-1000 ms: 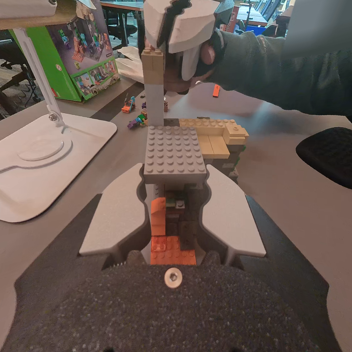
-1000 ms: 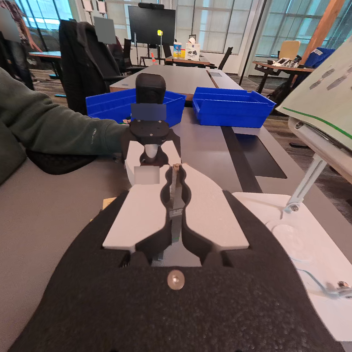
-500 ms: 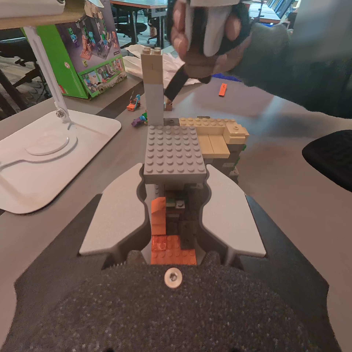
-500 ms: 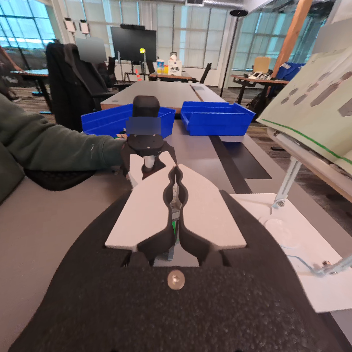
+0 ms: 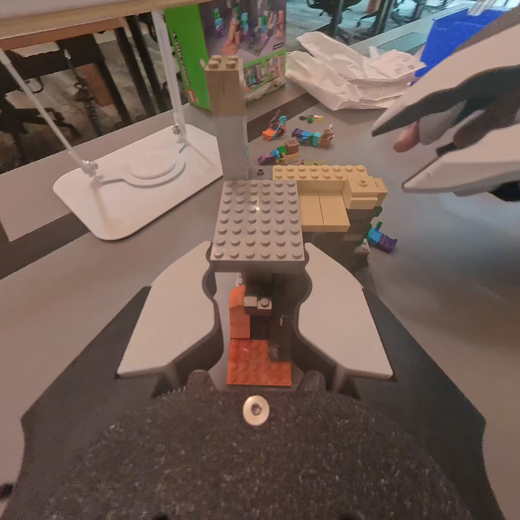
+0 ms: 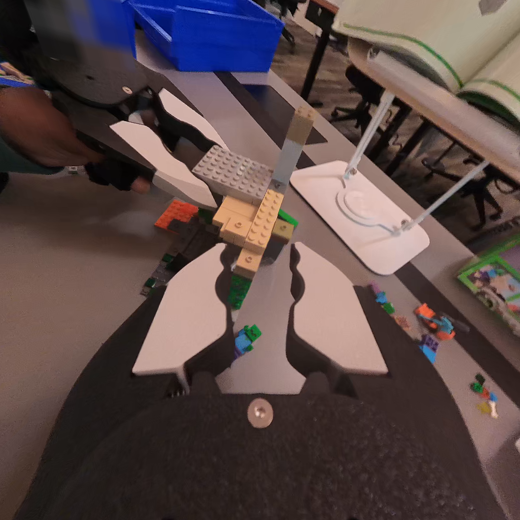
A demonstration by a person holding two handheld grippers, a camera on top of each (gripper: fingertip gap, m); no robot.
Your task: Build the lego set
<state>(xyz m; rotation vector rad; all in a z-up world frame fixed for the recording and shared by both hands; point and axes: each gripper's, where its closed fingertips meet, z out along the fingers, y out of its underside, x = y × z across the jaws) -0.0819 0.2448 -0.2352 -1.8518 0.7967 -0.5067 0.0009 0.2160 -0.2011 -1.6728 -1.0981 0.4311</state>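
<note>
Left gripper (image 5: pixel 257 253) around grey plate (image 5: pixel 257 219)

You are working in an open-plan office. Your grey desk (image 5: pixel 84 281) is one of several: another desk (image 5: pixel 56 31) with dark legs stands beyond its far edge, and wheeled office chairs (image 6: pixel 363 95) sit on the carpeted floor (image 6: pixel 298 59) behind it. Blue storage bins (image 6: pixel 213 36) stand at the desk's far end, a white stand (image 5: pixel 135 194) rests near its left edge, and a toy set's box (image 5: pixel 225 42) and crumpled white paper (image 5: pixel 346 76) lie along the far edge.
</note>
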